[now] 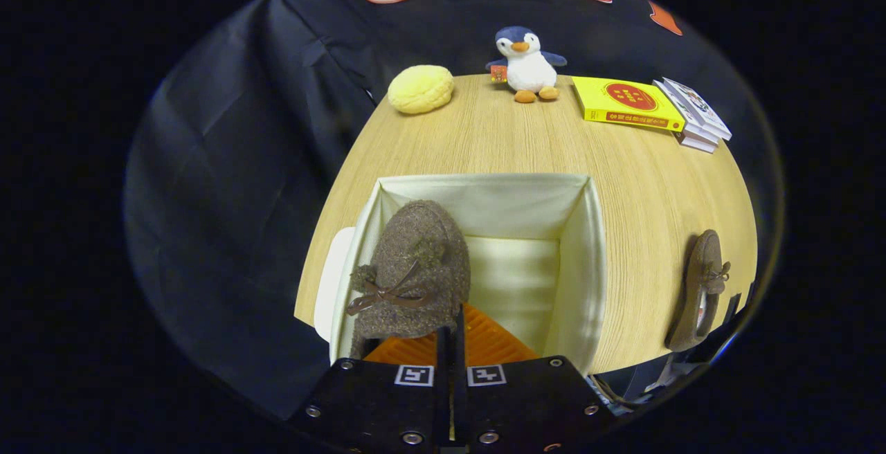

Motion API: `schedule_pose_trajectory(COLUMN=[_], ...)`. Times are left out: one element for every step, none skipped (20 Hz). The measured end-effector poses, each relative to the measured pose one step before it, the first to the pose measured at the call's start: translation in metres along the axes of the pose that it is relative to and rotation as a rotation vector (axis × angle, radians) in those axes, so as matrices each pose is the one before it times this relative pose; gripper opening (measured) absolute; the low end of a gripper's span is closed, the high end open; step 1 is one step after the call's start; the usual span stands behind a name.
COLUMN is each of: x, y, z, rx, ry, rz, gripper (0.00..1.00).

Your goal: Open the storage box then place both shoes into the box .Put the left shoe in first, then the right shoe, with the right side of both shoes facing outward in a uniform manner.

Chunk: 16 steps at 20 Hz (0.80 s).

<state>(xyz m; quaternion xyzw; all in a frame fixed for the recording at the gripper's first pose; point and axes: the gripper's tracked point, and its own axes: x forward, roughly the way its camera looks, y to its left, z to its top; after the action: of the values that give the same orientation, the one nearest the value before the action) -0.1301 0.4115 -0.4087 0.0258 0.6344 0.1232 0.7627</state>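
Note:
A white fabric storage box (595, 246) stands open on the wooden table, just ahead of my fingers. One brown fuzzy shoe (415, 267) with a brown bow hangs inside the box against its left wall, toe pointing away, its orange ribbed sole (484, 343) turned to the right. My gripper (450, 326) is shut on the heel end of this shoe, fingers close together over the box's near edge. The second brown shoe (702, 288) lies on the table to the right of the box, apart from it.
The box's white lid (331, 281) hangs down outside its left wall. Along the table's far edge sit a yellow round cushion (420, 88), a plush penguin (527, 63), a yellow book (630, 102) and a small stack of books (695, 118).

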Motion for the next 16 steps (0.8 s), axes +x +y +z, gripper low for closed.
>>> schedule_pose_trajectory(x=[0.00705, 0.00757, 0.00587, 0.00696, 0.00516, 0.00564, 0.00283, 0.00348, -0.00081, -0.00077, -0.00391, -0.00602, -0.00836, -0.01015, -0.01135, -0.0104], y=[0.00089, 0.00115, 0.00342, 0.00228, 0.00082, 0.00204, 0.00304, 0.00409, -0.00068, -0.00012, -0.0005, 0.00451, 0.00549, 0.00129, -0.00168, -0.00413], z=[-0.00437, -0.00442, -0.00308, -0.00248, -0.00341, -0.00397, -0.00458, -0.00429, -0.00536, 0.00241, 0.00114, -0.00113, 0.00078, 0.00159, 0.00424, 0.0052], rx=[0.01228, 0.01194, 0.00884, -0.00187, -0.00745, -0.0056, -0.00079, 0.00181, -0.00639, -0.00981, -0.00555, 0.00127, 0.00497, -0.00098, -0.00664, -0.00515], ry=[0.02395, 0.02214, 0.01955, 0.01548, 0.0164, 0.02004, 0.02108, 0.01567, 0.01098, -0.01308, -0.00495, -0.00147, -0.00662, -0.0114, -0.02226, -0.0255], rz=[-0.01455, -0.01008, -0.00242, -0.00011, -0.00677, -0.00231, 0.01228, 0.01294, -0.00685, 0.01117, 0.01423, 0.03784, 0.04124, 0.0266, 0.01653, 0.01023], gripper=[0.03, 0.03, 0.04, 0.05, 0.06, 0.08, 0.11, 0.13, 0.15, 0.14, 0.19, 0.23, 0.29, 0.32, 0.4, 0.44])
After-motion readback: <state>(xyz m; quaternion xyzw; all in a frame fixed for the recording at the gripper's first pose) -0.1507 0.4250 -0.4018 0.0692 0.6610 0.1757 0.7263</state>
